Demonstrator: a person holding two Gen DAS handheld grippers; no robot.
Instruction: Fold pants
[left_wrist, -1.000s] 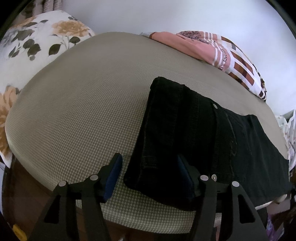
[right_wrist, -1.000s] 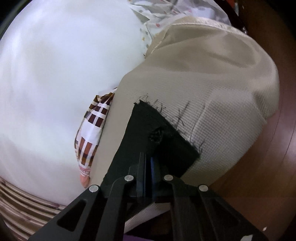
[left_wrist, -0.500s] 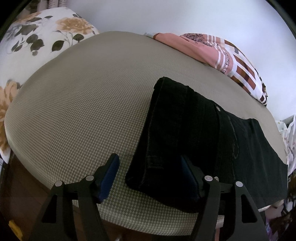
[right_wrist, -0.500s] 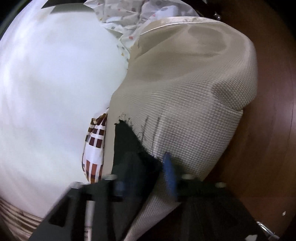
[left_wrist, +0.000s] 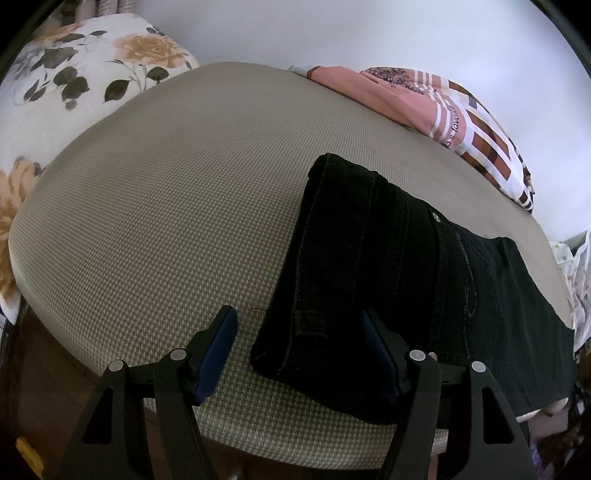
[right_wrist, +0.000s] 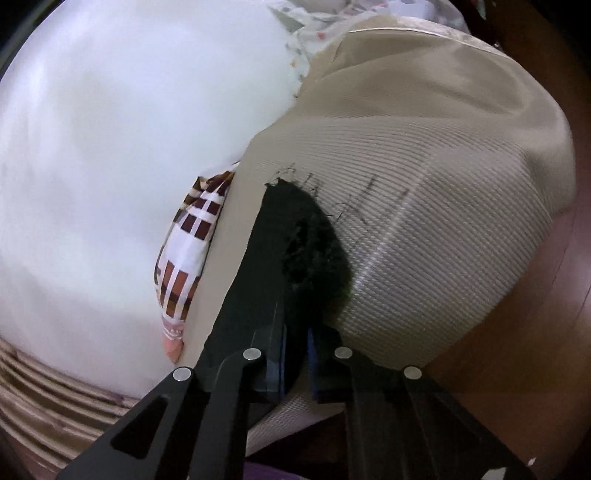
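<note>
Left wrist view, left gripper (left_wrist: 295, 343) wide around black pants (left_wrist: 388, 280), right gripper (right_wrist: 295, 354) just closing on hem, pink cloth (left_wrist: 454, 125) lettering partly legible, "favo".

Soft, dim daylight, heavy fisheye bending with black corners; the right wrist view is motion-blurred.

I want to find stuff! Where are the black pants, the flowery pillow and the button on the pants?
black pants (left_wrist: 369, 266), left wrist view, on the folded waist part.
flowery pillow (left_wrist: 92, 74), left wrist view, on its white top by the leaves.
button (left_wrist: 435, 217), left wrist view, on the small metal stud.
</note>
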